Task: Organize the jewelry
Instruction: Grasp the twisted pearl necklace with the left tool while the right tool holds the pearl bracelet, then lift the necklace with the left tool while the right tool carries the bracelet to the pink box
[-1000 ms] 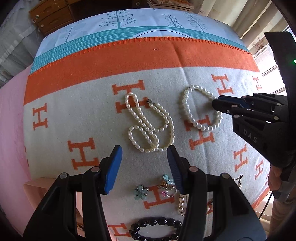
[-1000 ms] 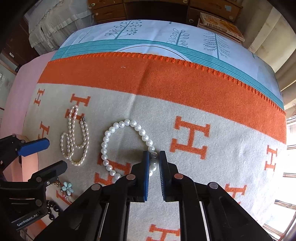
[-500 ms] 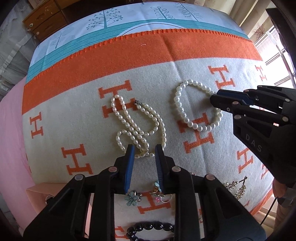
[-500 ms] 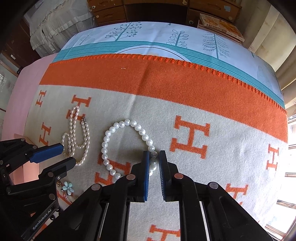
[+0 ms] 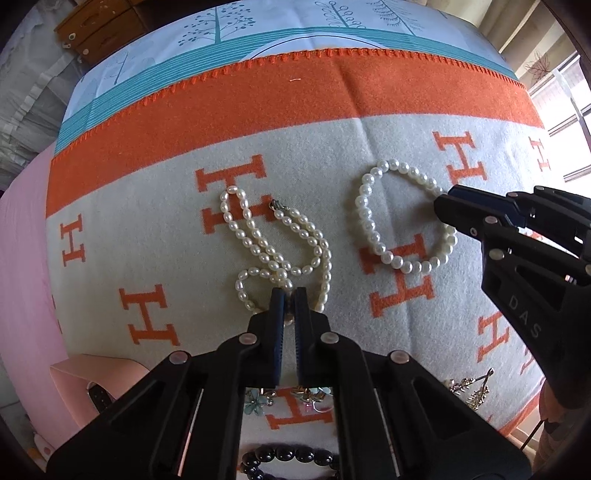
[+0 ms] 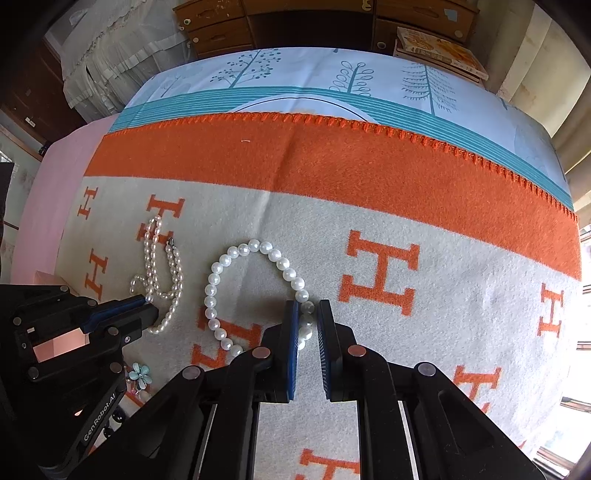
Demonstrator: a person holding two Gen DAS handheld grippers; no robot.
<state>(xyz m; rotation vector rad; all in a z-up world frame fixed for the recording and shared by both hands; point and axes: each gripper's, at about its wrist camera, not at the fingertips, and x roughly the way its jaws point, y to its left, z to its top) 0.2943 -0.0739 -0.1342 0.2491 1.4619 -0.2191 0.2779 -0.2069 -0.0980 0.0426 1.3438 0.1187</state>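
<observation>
A tangled pearl necklace (image 5: pixel 273 251) of small oval pearls lies on the cream and orange blanket (image 5: pixel 147 206). My left gripper (image 5: pixel 289 295) is shut on its near strand. A round-pearl bracelet (image 5: pixel 399 218) lies to the right. My right gripper (image 6: pixel 306 312) is shut on the bracelet's (image 6: pixel 255 291) right side, pearls pinched between the jaws. The right gripper also shows in the left wrist view (image 5: pixel 447 203), and the left gripper in the right wrist view (image 6: pixel 146 306) at the necklace (image 6: pixel 162 273).
Near the blanket's front edge lie a teal flower brooch (image 5: pixel 256 402), a black bead bracelet (image 5: pixel 288 456) and gold earrings (image 5: pixel 469 387). A pink box (image 5: pixel 96 373) sits at the left. A wooden dresser (image 6: pixel 314 18) stands behind the bed.
My left gripper moved forward onto the necklace's near strand and closed from wide open to shut. My right gripper stayed shut on the bracelet.
</observation>
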